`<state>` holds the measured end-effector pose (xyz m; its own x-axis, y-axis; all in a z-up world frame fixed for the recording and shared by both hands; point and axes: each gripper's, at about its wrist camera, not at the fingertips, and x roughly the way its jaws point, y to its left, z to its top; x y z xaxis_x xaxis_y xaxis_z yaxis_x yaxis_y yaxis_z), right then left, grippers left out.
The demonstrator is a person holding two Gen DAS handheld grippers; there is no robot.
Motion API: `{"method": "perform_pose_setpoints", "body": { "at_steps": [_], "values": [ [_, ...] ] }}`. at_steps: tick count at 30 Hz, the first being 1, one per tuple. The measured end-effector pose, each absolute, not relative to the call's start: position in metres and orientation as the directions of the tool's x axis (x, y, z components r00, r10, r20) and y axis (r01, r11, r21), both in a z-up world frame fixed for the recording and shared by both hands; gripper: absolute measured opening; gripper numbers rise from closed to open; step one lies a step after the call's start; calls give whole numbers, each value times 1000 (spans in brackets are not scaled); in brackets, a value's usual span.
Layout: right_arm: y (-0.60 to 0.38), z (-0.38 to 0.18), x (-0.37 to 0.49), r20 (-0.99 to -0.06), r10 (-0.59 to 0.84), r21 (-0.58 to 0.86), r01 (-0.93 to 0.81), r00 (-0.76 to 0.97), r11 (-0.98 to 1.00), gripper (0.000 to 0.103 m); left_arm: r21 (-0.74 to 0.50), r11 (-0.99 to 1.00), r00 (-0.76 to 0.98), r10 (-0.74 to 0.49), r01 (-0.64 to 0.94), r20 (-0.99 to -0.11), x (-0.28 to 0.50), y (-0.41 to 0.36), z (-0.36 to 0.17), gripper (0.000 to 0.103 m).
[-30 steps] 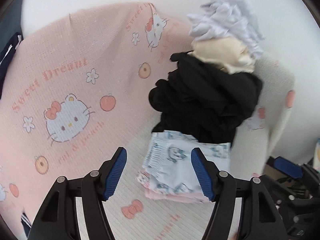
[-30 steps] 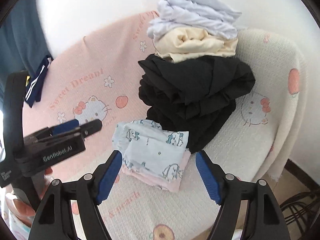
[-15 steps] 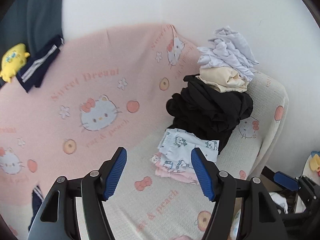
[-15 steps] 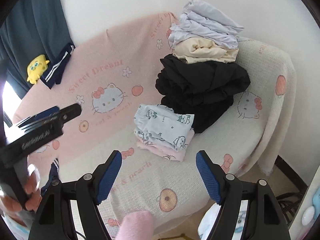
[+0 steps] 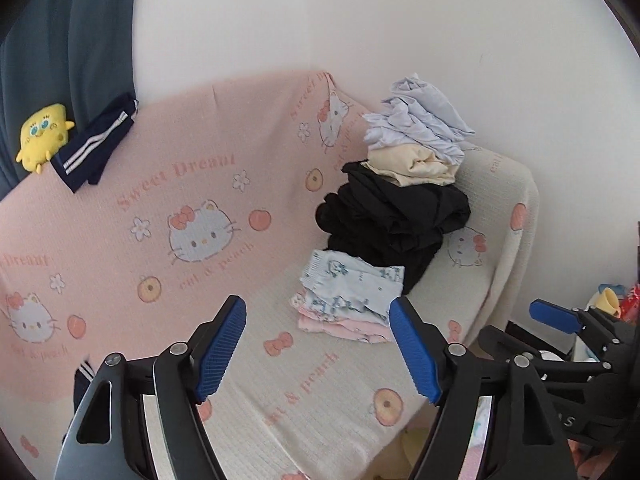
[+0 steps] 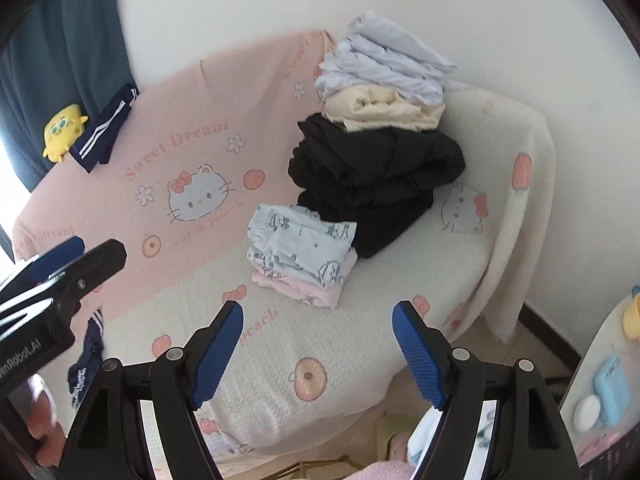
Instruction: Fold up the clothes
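A folded pale-blue printed garment point(image 5: 352, 292) point(image 6: 304, 248) lies on a folded pink one on the sofa seat. Behind it rises a stack: black clothes point(image 5: 396, 216) point(image 6: 372, 176), a cream piece point(image 5: 416, 164) point(image 6: 384, 110) and a pale lilac piece point(image 5: 416, 120) point(image 6: 384, 64) on top. My left gripper point(image 5: 318, 320) hangs above the seat, short of the folded pair, its jaws opening with nothing between them. My right gripper point(image 6: 318, 316) stands open and empty, also back from the clothes.
A pink-and-cream cat-print cover point(image 5: 160, 184) drapes the sofa. On its back lie a navy striped garment point(image 5: 96, 144) and a yellow plush toy point(image 5: 42, 136). Another navy garment point(image 6: 86, 360) lies at the seat's left. A small table point(image 6: 600, 344) with oddments stands right.
Both grippers have drawn back and up from the folded pair, so more of the sofa, its back and the floor shows. The left jaws stand slightly wider.
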<state>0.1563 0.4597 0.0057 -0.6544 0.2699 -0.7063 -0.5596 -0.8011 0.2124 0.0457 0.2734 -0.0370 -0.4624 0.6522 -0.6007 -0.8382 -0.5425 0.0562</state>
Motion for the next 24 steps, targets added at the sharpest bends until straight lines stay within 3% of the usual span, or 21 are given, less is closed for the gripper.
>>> {"method": "perform_pose_setpoints", "body": {
  "at_steps": [10, 19, 24],
  "values": [
    [448, 11, 154, -720, 301, 146, -561, -625, -815, 77, -6, -565, -417, 615, -825, -670, 61, 267, -55, 73],
    [442, 17, 157, -715, 347, 100, -580, -607, -808, 77, 55, -562, -461, 616, -826, -638, 71, 260, -53, 73],
    [437, 28, 164, -676, 442, 30, -621, -590, -783, 77, 31, -547, -437, 631, -837, -641, 72, 259, -52, 73]
  ]
}}
